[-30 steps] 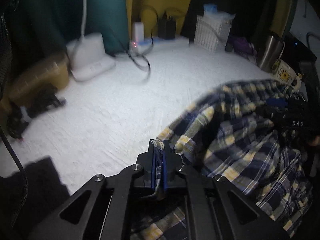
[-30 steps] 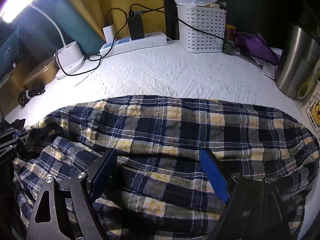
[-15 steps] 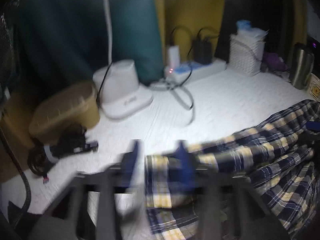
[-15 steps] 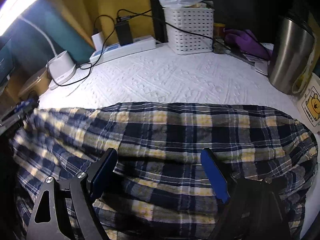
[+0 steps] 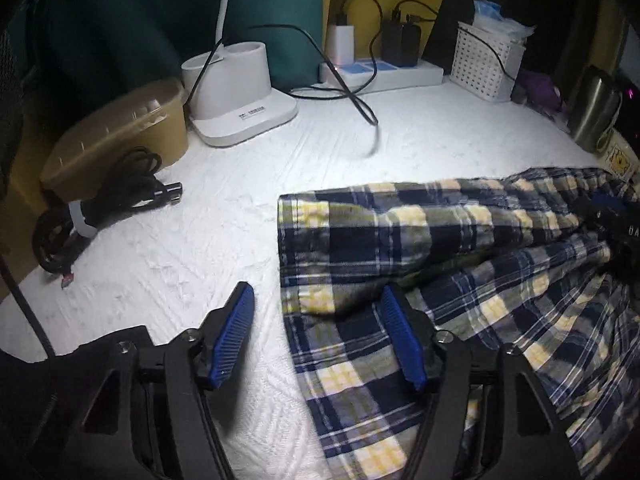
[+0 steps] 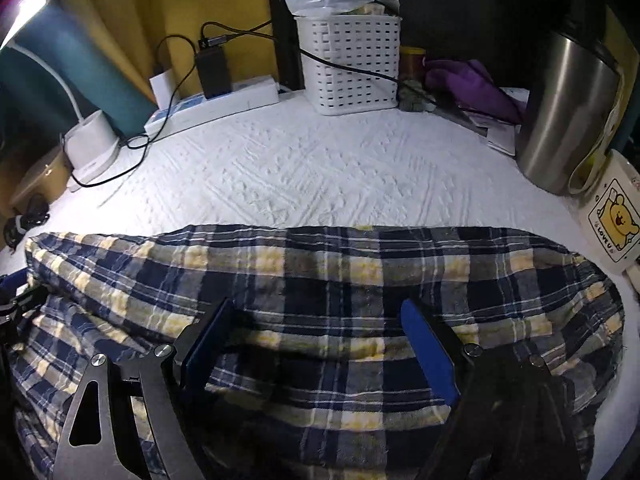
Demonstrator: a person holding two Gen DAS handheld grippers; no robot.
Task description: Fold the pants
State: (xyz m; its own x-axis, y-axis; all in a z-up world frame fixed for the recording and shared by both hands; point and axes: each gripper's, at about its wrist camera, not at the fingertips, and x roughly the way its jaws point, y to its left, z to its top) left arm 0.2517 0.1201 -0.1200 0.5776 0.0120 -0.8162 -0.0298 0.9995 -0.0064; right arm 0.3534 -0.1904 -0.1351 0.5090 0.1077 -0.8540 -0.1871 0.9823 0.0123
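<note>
The navy and yellow plaid pants (image 5: 420, 240) lie on the white textured table cover (image 5: 180, 240), one leg stretched out to the left with its hem end flat. My left gripper (image 5: 316, 312) is open and empty, its blue pads straddling the edge of the leg's hem. The pants (image 6: 320, 280) fill the lower half of the right wrist view. My right gripper (image 6: 316, 320) is open and empty just above the cloth near the wide end. The right gripper also shows at the right edge of the left wrist view (image 5: 616, 220).
A white lamp base (image 5: 240, 100), a tan lidded tub (image 5: 120, 128) and a coiled black cable (image 5: 100, 208) stand at the left. A power strip (image 6: 212, 100), a white basket (image 6: 348, 64), a steel tumbler (image 6: 568, 116) and a bear mug (image 6: 612, 220) line the back and right.
My left gripper was shut on the pant leg's hem, carried it out to the left, then opened and let it drop flat. The right gripper stayed open over the cloth.
</note>
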